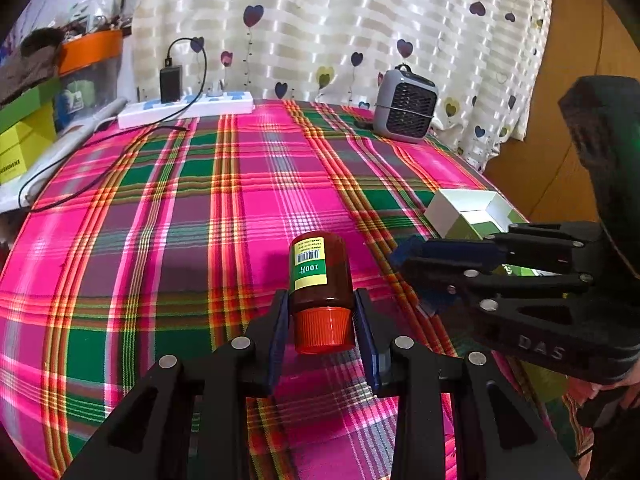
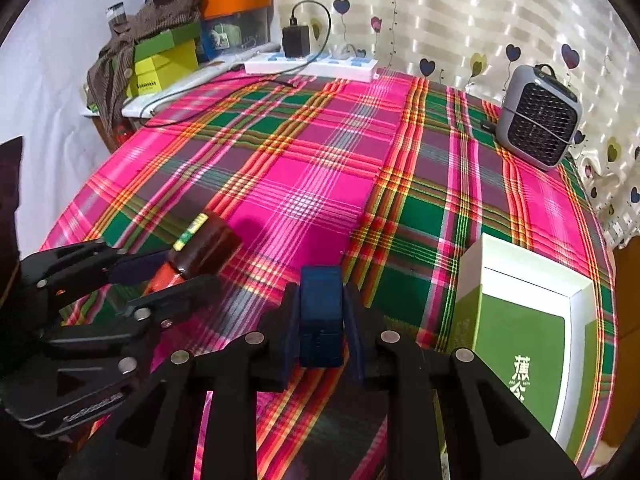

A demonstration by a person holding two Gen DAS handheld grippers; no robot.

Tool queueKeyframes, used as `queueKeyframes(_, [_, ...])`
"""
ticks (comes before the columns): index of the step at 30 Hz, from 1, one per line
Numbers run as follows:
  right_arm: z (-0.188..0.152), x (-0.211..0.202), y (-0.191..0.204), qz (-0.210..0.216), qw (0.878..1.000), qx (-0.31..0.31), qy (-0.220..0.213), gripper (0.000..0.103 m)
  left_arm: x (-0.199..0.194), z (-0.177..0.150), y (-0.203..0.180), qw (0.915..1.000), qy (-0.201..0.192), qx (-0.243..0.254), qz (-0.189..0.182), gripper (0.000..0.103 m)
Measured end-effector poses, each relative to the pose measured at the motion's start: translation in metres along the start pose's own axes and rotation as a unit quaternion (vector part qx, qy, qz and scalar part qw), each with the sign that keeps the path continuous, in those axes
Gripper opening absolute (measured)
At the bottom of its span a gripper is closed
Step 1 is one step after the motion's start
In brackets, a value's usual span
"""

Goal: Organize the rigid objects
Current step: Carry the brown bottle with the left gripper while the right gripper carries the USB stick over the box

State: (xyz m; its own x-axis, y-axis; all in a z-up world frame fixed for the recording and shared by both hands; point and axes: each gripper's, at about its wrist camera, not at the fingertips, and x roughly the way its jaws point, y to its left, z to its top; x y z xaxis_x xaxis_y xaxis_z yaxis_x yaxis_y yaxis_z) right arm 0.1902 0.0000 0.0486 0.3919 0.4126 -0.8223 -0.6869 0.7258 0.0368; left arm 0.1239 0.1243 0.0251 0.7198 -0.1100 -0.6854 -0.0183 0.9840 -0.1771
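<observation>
Tablecloth bare; green box cut off.

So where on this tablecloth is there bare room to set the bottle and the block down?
The wide middle of the plaid tablecloth is bare, between the power strip, the grey fan and the green box. The near right edge by the box is crowded.

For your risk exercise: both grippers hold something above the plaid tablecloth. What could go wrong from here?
1. The left gripper grips the brown bottle only near its orange cap, so the long body may swing or slip.
2. The right gripper, holding a blue block, sits close beside the left; they may collide.
3. The green and white box lies near the table edge; a nudge could push it off.
</observation>
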Motion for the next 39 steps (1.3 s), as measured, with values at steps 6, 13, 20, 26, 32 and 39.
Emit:
queueKeyframes(6, [-0.009, -0.020, 0.005, 0.005, 1.000, -0.003, -0.025, 0.023, -0.008, -0.001, -0.010, 0.9999, -0.012, 0.009, 0.000, 0.031])
queueKeyframes(13, [-0.021, -0.041, -0.001, 0.011, 0.999, 0.004, -0.053, 0.023, -0.015, -0.003, -0.026, 0.9997, -0.017, 0.016, -0.007, 0.031])
queueKeyframes(20, [-0.036, -0.062, -0.012, 0.013, 0.997, 0.020, -0.078, 0.023, -0.022, -0.005, -0.051, 0.9991, -0.022, 0.031, -0.020, 0.031])
queueKeyframes(26, [-0.051, -0.077, -0.030, 0.014, 0.995, 0.042, -0.094, 0.023, -0.022, -0.005, -0.075, 0.9981, -0.024, 0.045, -0.034, 0.031])
queueKeyframes(32, [-0.063, -0.086, -0.042, 0.012, 0.993, 0.056, -0.102, 0.023, -0.021, -0.007, -0.097, 0.9969, -0.023, 0.059, -0.047, 0.031])
queueKeyframes(39, [-0.075, -0.094, -0.057, 0.010, 0.991, 0.073, -0.111, 0.023, -0.019, -0.007, -0.111, 0.9959, -0.022, 0.066, -0.058, 0.031])
